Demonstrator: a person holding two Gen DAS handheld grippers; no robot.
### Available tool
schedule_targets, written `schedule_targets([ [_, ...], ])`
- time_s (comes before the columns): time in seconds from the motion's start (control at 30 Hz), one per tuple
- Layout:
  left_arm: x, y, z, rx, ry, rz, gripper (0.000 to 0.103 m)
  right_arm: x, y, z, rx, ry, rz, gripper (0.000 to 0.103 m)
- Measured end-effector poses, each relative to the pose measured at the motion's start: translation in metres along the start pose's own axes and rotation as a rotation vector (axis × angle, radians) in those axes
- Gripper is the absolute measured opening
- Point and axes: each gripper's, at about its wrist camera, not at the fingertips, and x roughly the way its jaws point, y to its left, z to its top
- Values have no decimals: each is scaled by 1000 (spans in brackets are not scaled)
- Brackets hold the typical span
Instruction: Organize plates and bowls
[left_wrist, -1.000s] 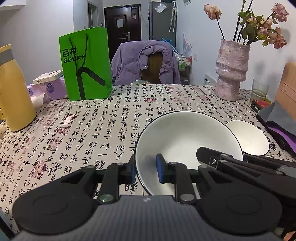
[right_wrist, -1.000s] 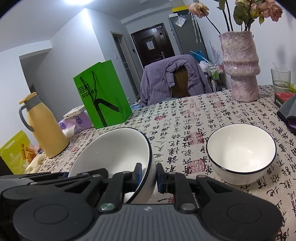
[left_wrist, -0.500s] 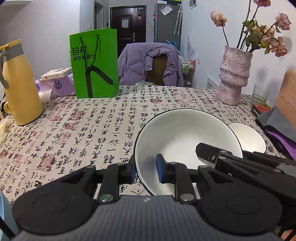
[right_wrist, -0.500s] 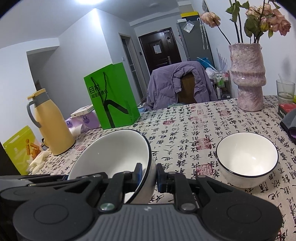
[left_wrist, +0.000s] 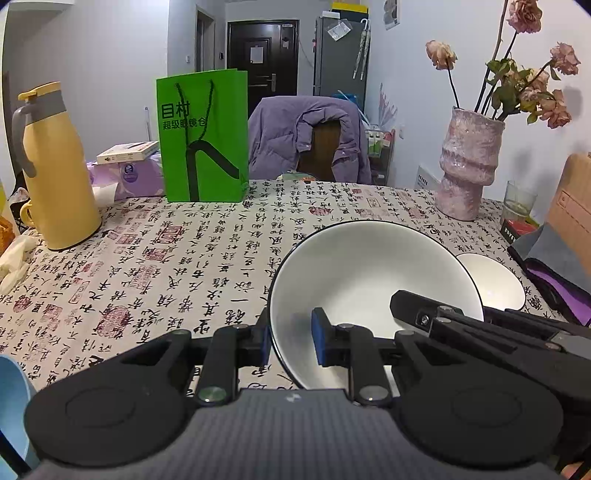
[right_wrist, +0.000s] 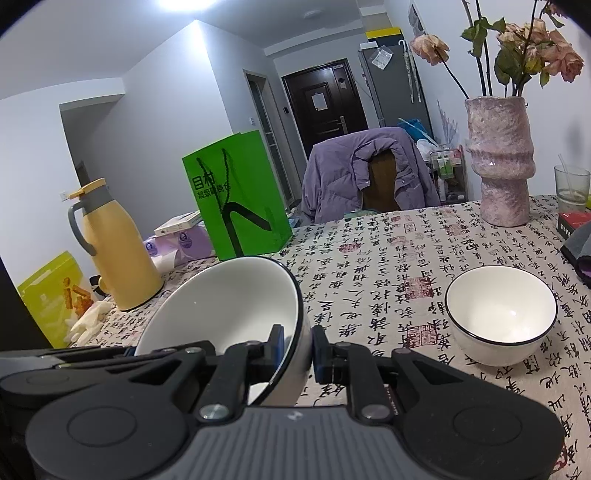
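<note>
A large white bowl (left_wrist: 373, 273) with a thin black rim hangs tilted above the table, held from both sides. My left gripper (left_wrist: 290, 341) is shut on its left rim. My right gripper (right_wrist: 297, 347) is shut on the opposite rim of the same large white bowl (right_wrist: 229, 295). The right gripper's black body shows at the bowl's right edge in the left wrist view. A smaller white bowl (right_wrist: 500, 314) with a black rim stands upright on the tablecloth to the right; in the left wrist view this small bowl (left_wrist: 491, 282) peeks out behind the large one.
On the calligraphy-print tablecloth (left_wrist: 184, 266) stand a yellow jug (left_wrist: 55, 170) at the left, a green paper bag (left_wrist: 203, 136) at the back, and a pink vase (left_wrist: 467, 162) and a glass (right_wrist: 570, 182) at the right. A chair with a purple jacket (left_wrist: 306, 140) is behind the table.
Both grippers have lifted a little and shifted together with the large bowl, keeping their hold. The small bowl stays put and now sits lower in both views.
</note>
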Motion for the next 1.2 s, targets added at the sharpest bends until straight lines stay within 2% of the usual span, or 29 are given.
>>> schedule_targets([
  [1.2,-54,45,-10,-47,-55,11,21,-30,63,-6,-48,-29,22,15],
])
